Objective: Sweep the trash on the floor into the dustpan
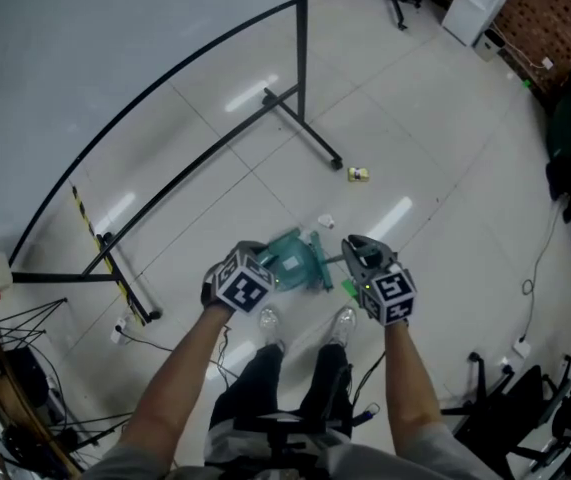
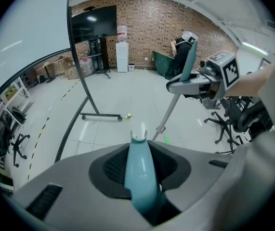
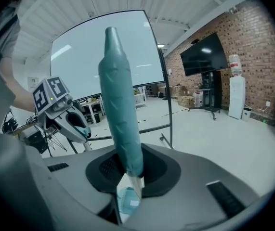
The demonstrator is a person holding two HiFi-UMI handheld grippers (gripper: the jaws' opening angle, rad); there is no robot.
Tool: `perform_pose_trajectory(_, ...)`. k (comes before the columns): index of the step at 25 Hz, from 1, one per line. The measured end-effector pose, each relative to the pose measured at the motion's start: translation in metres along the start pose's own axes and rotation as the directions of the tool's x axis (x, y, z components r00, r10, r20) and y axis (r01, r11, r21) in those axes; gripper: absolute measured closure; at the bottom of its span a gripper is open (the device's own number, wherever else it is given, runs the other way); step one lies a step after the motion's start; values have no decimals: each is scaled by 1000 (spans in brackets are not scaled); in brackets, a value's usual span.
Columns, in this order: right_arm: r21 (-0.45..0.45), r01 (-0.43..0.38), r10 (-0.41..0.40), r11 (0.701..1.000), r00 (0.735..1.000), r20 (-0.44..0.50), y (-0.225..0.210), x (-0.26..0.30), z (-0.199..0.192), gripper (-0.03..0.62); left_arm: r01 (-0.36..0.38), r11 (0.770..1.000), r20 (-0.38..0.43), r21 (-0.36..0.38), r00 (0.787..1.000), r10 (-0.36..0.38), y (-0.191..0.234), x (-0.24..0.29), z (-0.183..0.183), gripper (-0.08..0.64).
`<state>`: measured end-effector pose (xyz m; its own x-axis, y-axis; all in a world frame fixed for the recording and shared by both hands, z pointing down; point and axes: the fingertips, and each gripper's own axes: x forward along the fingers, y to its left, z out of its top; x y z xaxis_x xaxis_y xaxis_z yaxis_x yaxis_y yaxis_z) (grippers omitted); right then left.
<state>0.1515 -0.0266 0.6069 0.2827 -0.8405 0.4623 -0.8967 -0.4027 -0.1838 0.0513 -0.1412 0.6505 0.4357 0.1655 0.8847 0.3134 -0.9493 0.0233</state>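
Standing on a pale glossy tiled floor (image 1: 445, 158), a person holds one gripper in each hand; the grey shoes (image 1: 270, 320) sit at 6 o'clock in the head view.

Item, left gripper (image 1: 253, 260): the jaws are clamped on the curved teal handle (image 2: 139, 172) of a teal plastic dustpan (image 1: 297, 258). The pan hangs just ahead of the shoes, between the two grippers (whether its lip touches the floor cannot be told).

Item, right gripper (image 1: 363, 256): the jaws are closed round a teal ribbed broom grip (image 3: 120, 105). The grip rises toward 12 o'clock in the right gripper view. Below it, a grey pole (image 2: 170, 113) slants down toward 7 o'clock in the left gripper view.

Item, trash, loose on the floor:
- A small white crumpled scrap (image 1: 327, 222) lies near the dustpan, at its 1 o'clock.
- A small yellow-and-white piece (image 1: 358, 174) lies farther off at 1 o'clock, near the foot of a black metal stand (image 1: 301, 68).

Item, surroundings: a green mark (image 1: 349, 288) on the floor at the right gripper's 7 o'clock, and a red brick wall (image 1: 555, 18) at 1 o'clock.
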Motion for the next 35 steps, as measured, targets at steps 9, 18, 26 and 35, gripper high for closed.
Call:
perform_pose_trajectory(9,-39,-168,168,985,986,-12,47,0,26,538,-9,1000,14,-9,1000,9,5,-11,-2,457)
perform_pose_trajectory(18,-57,-192,191,980,981,-9,61,-6,40,545,-10,1000,6,-11,1000,10,13,-13,-18,457)
perform_pose_trajectory(26,-67,-45,50,997,997,67,18,-16,67,548,-16,1000,-17,-12,1000,16,16,-31,-31,457)
perform_pose_trajectory(35,-120,50,-48,992,999,17,-25,19,43,543,-23,1000,-65,-9,998,22,19,-32,-37,457)
